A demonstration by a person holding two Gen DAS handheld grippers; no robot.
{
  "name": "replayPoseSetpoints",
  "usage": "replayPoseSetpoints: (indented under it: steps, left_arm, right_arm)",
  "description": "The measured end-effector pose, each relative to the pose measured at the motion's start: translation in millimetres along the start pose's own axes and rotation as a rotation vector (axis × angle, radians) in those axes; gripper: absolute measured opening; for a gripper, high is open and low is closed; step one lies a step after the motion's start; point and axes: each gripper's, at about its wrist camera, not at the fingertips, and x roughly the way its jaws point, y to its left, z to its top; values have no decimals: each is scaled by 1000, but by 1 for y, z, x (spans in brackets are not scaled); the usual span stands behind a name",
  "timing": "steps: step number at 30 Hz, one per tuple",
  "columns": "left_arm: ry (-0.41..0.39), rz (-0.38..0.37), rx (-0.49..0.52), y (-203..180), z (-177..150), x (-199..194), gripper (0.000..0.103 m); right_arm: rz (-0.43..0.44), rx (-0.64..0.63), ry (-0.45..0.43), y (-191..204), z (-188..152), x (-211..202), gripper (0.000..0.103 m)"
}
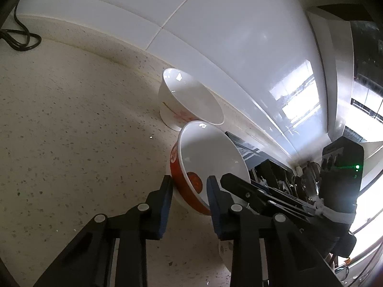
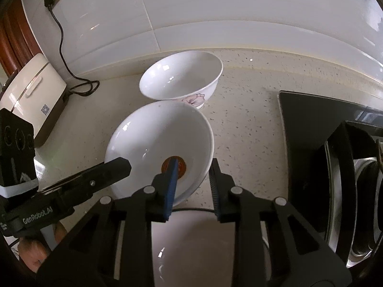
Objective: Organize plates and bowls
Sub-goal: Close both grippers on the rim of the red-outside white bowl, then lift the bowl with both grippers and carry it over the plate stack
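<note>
A bowl, orange outside and white inside (image 1: 205, 157) (image 2: 155, 138), is gripped from two sides. My left gripper (image 1: 189, 191) is shut on its wall, one blue pad on the orange outside and one inside. My right gripper (image 2: 194, 181) is shut on the opposite rim, its left pad inside the bowl and the other finger outside. Just behind it, a white bowl with a pink flower (image 1: 191, 95) (image 2: 182, 76) stands by the wall. Another white bowl (image 2: 191, 251) lies below my right gripper. I cannot tell whether the orange bowl rests on the counter.
The speckled counter (image 1: 71, 119) stretches wide to the left. A black cooktop (image 2: 311, 124) with a steel pot (image 2: 359, 191) is on the right. A beige appliance (image 2: 36, 91) and its black cable (image 2: 62, 47) sit at the far left, by the white tiled wall (image 2: 215, 12).
</note>
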Motion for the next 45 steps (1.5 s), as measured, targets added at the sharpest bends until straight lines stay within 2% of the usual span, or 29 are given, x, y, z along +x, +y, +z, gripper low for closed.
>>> replayPoseSetpoints:
  steps: [12, 17, 23, 32, 45]
  left_arm:
    - [-57, 37, 9, -2, 1, -18, 23]
    - [-80, 52, 37, -13, 1, -34, 23]
    - [-85, 54, 22, -14, -10, -59, 22]
    - [-127, 99, 0, -4, -32, -113, 21]
    - [-240, 175, -23, 30, -69, -195, 20]
  right_arm:
    - [25, -39, -56, 14, 1, -17, 29]
    - [34, -39, -83, 21, 3, -35, 29]
    - [39, -56, -93, 39, -8, -52, 29]
    - [48, -101, -113, 90, -36, -75, 30]
    - [126, -187, -115, 173, -76, -86, 29]
